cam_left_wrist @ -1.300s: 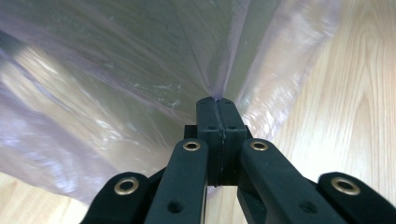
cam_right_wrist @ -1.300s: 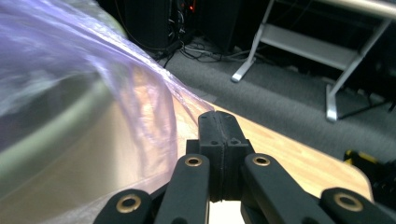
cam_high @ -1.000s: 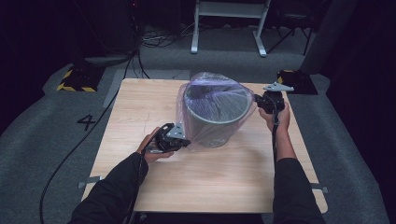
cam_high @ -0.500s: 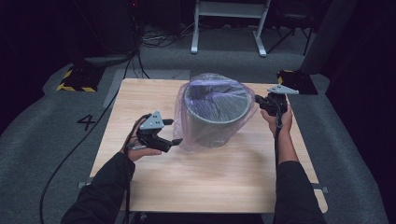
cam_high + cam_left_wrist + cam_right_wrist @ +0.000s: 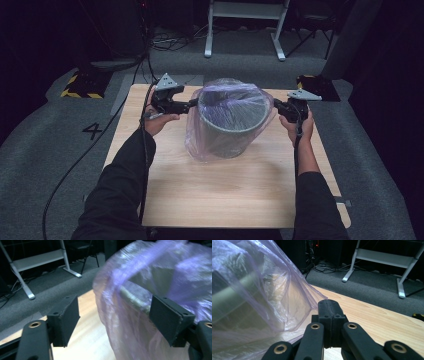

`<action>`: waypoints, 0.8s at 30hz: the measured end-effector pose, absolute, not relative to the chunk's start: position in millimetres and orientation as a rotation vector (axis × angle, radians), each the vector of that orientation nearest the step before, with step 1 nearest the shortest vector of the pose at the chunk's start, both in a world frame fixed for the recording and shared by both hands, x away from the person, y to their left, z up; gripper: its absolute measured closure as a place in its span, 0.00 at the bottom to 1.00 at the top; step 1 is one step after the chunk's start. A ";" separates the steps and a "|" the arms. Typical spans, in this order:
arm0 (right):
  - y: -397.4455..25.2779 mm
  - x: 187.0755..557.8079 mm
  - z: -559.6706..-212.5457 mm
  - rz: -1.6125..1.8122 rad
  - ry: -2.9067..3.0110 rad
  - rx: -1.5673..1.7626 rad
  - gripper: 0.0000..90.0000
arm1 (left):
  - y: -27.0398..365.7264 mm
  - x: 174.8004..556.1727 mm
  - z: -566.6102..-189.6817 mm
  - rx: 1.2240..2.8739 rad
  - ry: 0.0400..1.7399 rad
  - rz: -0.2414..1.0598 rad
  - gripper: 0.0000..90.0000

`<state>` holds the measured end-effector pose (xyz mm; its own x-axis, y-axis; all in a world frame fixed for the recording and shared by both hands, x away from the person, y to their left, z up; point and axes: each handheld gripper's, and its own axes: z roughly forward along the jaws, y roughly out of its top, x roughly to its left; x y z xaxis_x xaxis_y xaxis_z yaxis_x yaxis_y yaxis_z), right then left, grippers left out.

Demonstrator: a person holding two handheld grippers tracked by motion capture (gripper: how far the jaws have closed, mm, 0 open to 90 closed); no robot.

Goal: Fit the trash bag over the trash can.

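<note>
Step in hand: we judge that we are fitting the purple bag [image 5: 220, 131] over the grey bin [image 5: 231, 120], drawing its mouth around the rim.
How to do it well: we should keep the right side taut while the left jaws take the film just outside the rim, then pull both sides down evenly so the bin does not tip.
Left gripper [image 5: 116, 317]: its jaws stand wide apart, straddling the bag's edge at the bin's rim; one pad is against or just beside the film, nothing clamped yet.
Right gripper [image 5: 329, 308]: its jaws are pressed together, and the bag's stretched corner runs into them, so we take it to be pinching the film.
Bag and bin: the bin stands upright toward the far edge of the table [image 5: 210, 200], midway between its left and right edges, the bag draped over it and pooling at its foot.
Hands: in the high view the left gripper sits at the bin's left side, the right gripper at its right, both near the table's far corners.
</note>
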<state>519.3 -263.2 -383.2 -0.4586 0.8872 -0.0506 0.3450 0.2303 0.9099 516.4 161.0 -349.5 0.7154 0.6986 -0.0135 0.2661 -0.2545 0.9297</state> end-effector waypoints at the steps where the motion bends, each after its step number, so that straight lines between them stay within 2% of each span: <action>1: -263.3 519.2 -383.1 1.199 1.919 1.129 1.00 | 160.2 521.3 -349.4 1.831 0.763 0.482 0.31; 4: -262.4 519.7 -383.6 1.205 1.926 1.124 1.00 | 156.8 532.6 -349.7 1.853 0.780 0.463 0.38; 6: -260.5 520.7 -385.2 1.197 1.935 1.122 1.00 | 153.8 538.8 -350.5 1.876 0.782 0.436 0.50; 11: -255.0 523.6 -388.9 1.209 1.950 1.130 1.00 | 143.0 547.7 -354.8 1.950 0.741 0.439 0.75; 13: -251.5 525.0 -391.2 1.200 1.972 1.130 1.00 | 139.3 550.2 -357.5 1.942 0.719 0.422 0.89; 15: -249.8 525.9 -393.3 1.203 1.983 1.139 1.00 | 136.7 552.6 -360.0 1.927 0.708 0.404 0.98; 24: -244.4 531.9 -407.6 1.245 2.042 1.206 1.00 | 130.1 564.1 -385.0 1.924 0.773 0.301 1.00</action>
